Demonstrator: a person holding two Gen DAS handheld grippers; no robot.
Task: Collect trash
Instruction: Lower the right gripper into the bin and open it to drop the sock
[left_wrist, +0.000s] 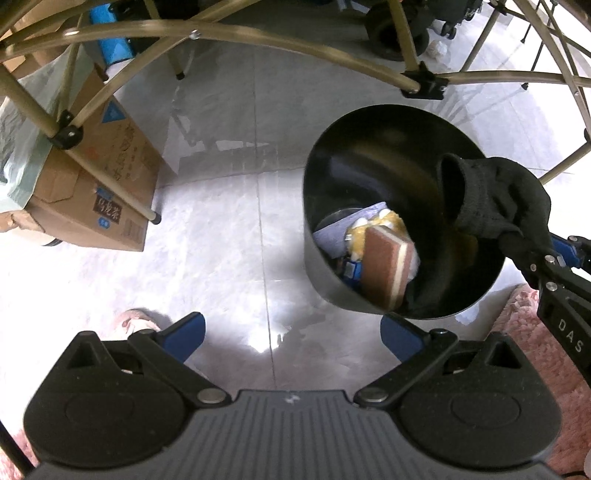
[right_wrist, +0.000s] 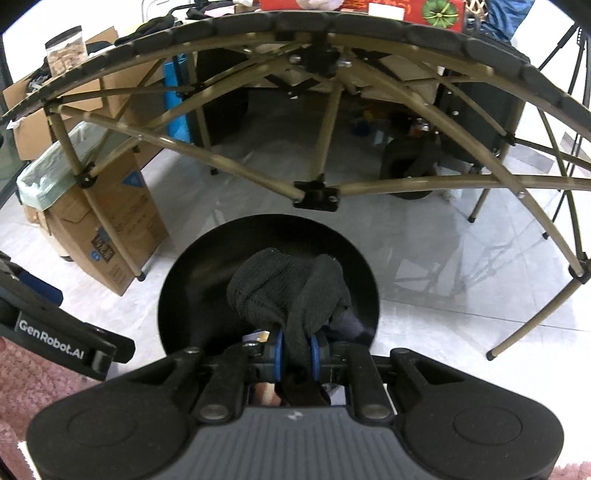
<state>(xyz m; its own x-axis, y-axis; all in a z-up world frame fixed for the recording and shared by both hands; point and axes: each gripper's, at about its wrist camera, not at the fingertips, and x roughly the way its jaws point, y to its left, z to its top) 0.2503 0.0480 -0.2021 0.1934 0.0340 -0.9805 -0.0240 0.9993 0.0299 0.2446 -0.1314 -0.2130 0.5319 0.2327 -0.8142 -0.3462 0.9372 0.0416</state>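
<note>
A black round trash bin (left_wrist: 321, 258) stands on the tiled floor; it also shows in the right wrist view (right_wrist: 184, 280). Inside lie a brown-and-yellow sponge (left_wrist: 388, 269), white paper and a blue item. My right gripper (right_wrist: 297, 349) is shut on a black knitted glove (right_wrist: 284, 291) and holds it over the bin's mouth. In the left wrist view the glove (left_wrist: 495, 199) hangs over the bin's right rim from the right gripper (left_wrist: 550, 254). My left gripper (left_wrist: 291, 336) is open and empty, above the floor left of the bin.
A folding table's tan metal legs (right_wrist: 321, 192) arch over the bin. A cardboard box (left_wrist: 92, 192) with a green liner stands to the left. A pink rug (left_wrist: 546, 354) lies at the right. Dark bags and boxes sit under the table.
</note>
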